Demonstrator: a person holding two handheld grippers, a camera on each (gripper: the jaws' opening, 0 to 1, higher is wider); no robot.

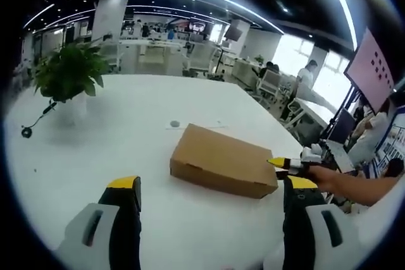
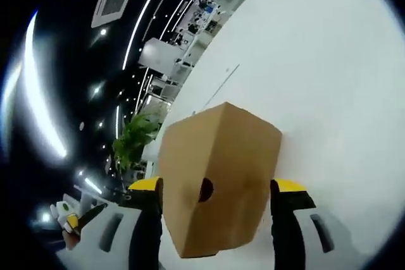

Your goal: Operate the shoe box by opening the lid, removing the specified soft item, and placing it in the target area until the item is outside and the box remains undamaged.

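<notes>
A shut brown cardboard shoe box (image 1: 221, 167) lies flat on the white table (image 1: 126, 131). My left gripper (image 1: 212, 186) hovers just in front of it, open, with nothing between its jaws. The right gripper (image 1: 283, 163) comes in from the right, one yellow tip on the box's right end, with a person's forearm (image 1: 354, 184) behind it. In the right gripper view the box's end face (image 2: 221, 156), with a round finger hole (image 2: 205, 189), sits between my right gripper's (image 2: 217, 188) jaws. One jaw is against each side of it.
A potted green plant (image 1: 66, 74) stands at the table's far left, with a small black cable end (image 1: 26, 132) beside it. A small grey disc (image 1: 174, 123) lies behind the box. Office desks and people sit beyond the table's right edge, near a pink screen (image 1: 370, 67).
</notes>
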